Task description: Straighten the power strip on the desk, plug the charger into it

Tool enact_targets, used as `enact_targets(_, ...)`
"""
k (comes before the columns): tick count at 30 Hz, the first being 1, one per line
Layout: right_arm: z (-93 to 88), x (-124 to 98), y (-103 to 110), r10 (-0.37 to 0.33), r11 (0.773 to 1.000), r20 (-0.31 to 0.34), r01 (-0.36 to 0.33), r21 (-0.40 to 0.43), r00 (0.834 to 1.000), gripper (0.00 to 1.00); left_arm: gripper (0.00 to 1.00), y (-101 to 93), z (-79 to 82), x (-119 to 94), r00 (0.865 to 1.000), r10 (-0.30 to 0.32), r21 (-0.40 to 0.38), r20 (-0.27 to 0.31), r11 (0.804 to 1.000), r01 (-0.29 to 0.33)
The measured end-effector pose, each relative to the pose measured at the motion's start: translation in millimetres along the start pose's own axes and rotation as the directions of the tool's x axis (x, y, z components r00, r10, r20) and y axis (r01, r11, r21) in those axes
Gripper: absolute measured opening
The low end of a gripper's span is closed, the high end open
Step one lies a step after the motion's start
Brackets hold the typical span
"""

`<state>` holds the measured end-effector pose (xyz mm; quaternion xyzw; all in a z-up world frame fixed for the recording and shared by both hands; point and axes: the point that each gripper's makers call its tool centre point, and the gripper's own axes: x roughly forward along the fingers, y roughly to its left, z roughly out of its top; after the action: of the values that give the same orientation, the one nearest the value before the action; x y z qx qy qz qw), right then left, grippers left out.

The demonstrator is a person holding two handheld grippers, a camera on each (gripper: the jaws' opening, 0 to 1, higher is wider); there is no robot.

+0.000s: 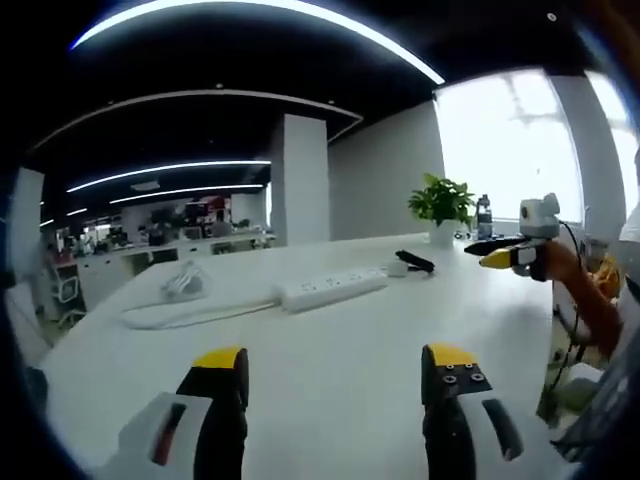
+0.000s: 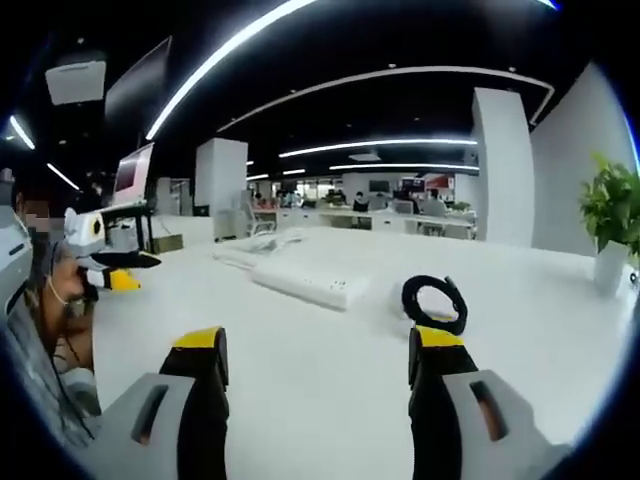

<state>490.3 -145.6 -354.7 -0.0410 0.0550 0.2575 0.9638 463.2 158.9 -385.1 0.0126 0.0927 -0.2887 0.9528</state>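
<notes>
White table [image 1: 330, 370] in an open office. A potted plant [image 1: 442, 205] and a bottle [image 1: 484, 215] stand at the far right edge; a loose white cable [image 1: 185, 285] lies far left. The white power strip [image 1: 332, 288] lies at mid-table, angled, nothing blocking it. Just right of it sits the charger [image 2: 400, 300], probably white, with its coiled black cord [image 2: 433, 302]. Left claw [image 1: 335, 375]: jaws apart, empty. Right claw [image 2: 315, 355]: jaws apart, empty.
</notes>
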Motion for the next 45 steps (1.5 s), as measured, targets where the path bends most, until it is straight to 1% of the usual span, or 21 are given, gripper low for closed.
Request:
enact_targets(2, 3.8, 4.5, -6.7, 0.005, 1.0, 0.013, -0.005, -0.006, 1.0, 0.73, 0.71, -0.3, -0.3, 0.2, 1.0, -0.002, 0.001, -0.001, 1.0, 0.002)
enact_targets(7, 11.7, 16.9, -24.6, 0.024, 1.0, 0.047, -0.025, 0.01, 0.999, 0.73, 0.71, 0.8, 0.3, 0.1, 1.0, 0.005, 0.001, 0.001, 1.0, -0.005)
enact_targets(9, 14.0, 22.1, -31.5, 0.034, 0.999, 0.054, -0.034, -0.002, 0.998, 0.73, 0.71, 0.7, 0.8, 0.2, 1.0, 0.004, 0.001, 0.003, 1.0, -0.004)
enact_targets(10, 13.6, 24.5, -33.1, 0.051, 0.998, 0.045, -0.05, -0.027, 0.998, 0.73, 0.71, 0.5, 0.7, 0.3, 1.0, 0.004, 0.001, 0.003, 1.0, -0.004)
enact_targets(12, 16.1, 29.4, -38.7, 0.071, 0.996, 0.048, -0.068, -0.054, 0.996, 0.73, 0.71, -0.2, -0.1, 0.4, 1.0, 0.001, -0.001, 0.0, 1.0, -0.001)
enact_targets(17, 22.5, 38.1, -48.4, 0.103, 0.992, 0.06, -0.099, -0.077, 0.993, 0.73, 0.71, -4.2, 0.3, 0.5, 1.0, -0.012, -0.008, 0.006, 1.0, 0.012)
enact_targets(19, 24.1, 41.7, -52.3, 0.115, 0.99, 0.061, -0.109, -0.09, 0.991, 0.71, 0.71, -4.6, 0.9, 0.5, 1.0, -0.012, -0.008, 0.008, 1.0, 0.012)
enact_targets(21, 23.4, 45.9, -58.2, 0.111, 0.99, 0.051, -0.106, -0.089, 0.992, 0.71, 0.71, -5.0, 0.8, 0.1, 1.0, -0.011, -0.009, 0.008, 1.0, 0.011)
enact_targets(26, 19.6, 55.4, -67.4, 0.143, 0.987, 0.045, -0.139, -0.078, 0.989, 0.71, 0.71, -5.9, -0.8, -1.5, 1.0, -0.011, -0.013, 0.007, 1.0, 0.011)
enact_targets(31, 14.1, 64.0, -75.3, 0.163, 0.983, 0.042, -0.159, -0.096, 0.986, 0.71, 0.71, -4.5, -1.5, -2.8, 1.0, -0.008, -0.015, 0.003, 1.0, 0.008)
enact_targets(39, 3.6, 73.8, -90.9, 0.177, 0.981, 0.024, -0.175, -0.079, 0.984, 0.71, 0.71, -5.7, -1.6, -3.7, 1.0, -0.009, -0.017, 0.007, 1.0, 0.009)
enact_targets(43, -1.0, 77.8, -94.6, 0.177, 0.98, 0.005, -0.176, -0.091, 0.984, 0.71, 0.71, -5.2, -4.3, -3.6, 1.0, -0.01, -0.024, 0.001, 1.0, 0.01)
enact_targets(45, -4.5, 79.9, -94.9, 0.185, 0.976, -0.018, -0.186, -0.109, 0.983, 0.71, 0.71, -4.9, -4.2, -4.1, 1.0, -0.009, -0.024, 0.002, 1.0, 0.009)
